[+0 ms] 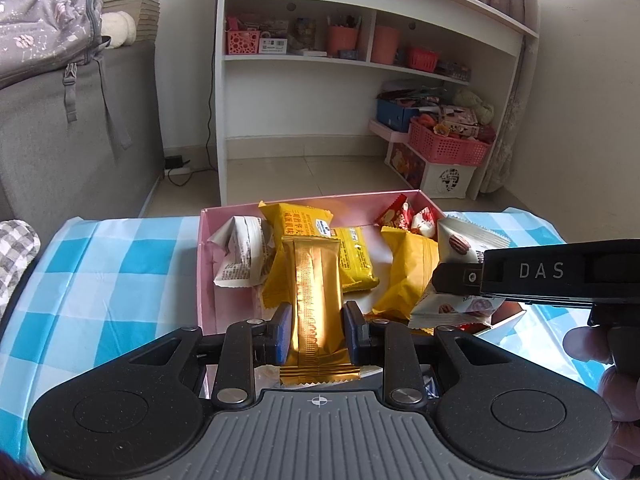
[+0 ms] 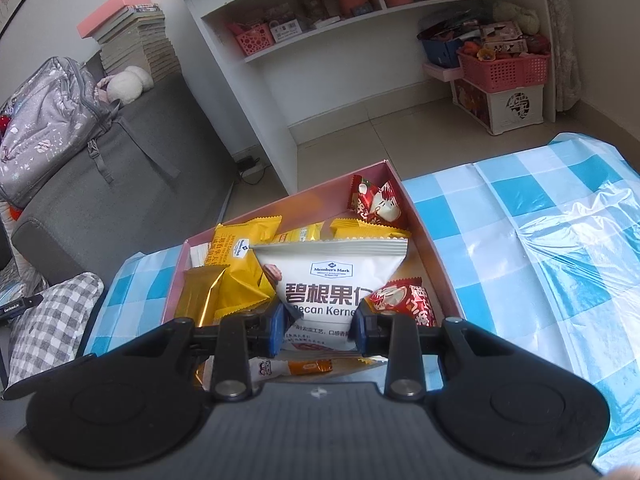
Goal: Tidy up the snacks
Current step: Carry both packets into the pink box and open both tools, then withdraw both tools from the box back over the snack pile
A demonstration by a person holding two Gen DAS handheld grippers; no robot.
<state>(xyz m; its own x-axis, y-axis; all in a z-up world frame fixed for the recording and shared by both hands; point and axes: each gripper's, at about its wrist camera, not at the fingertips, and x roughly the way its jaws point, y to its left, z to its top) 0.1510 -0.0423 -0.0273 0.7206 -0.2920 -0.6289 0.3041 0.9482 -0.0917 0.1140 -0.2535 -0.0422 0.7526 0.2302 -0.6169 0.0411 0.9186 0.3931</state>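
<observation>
Covering table: blue-checked cloth (image 2: pixel 520 216); white shelving (image 1: pixel 304 60) behind.

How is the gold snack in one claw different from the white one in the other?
The gold bar packet is long, narrow and shiny; the white pecan packet is wide, matte and printed with blue-and-black text. The left gripper holds the gold bar packet; the right gripper the white pecan packet. Both hang over the pink box.
</observation>
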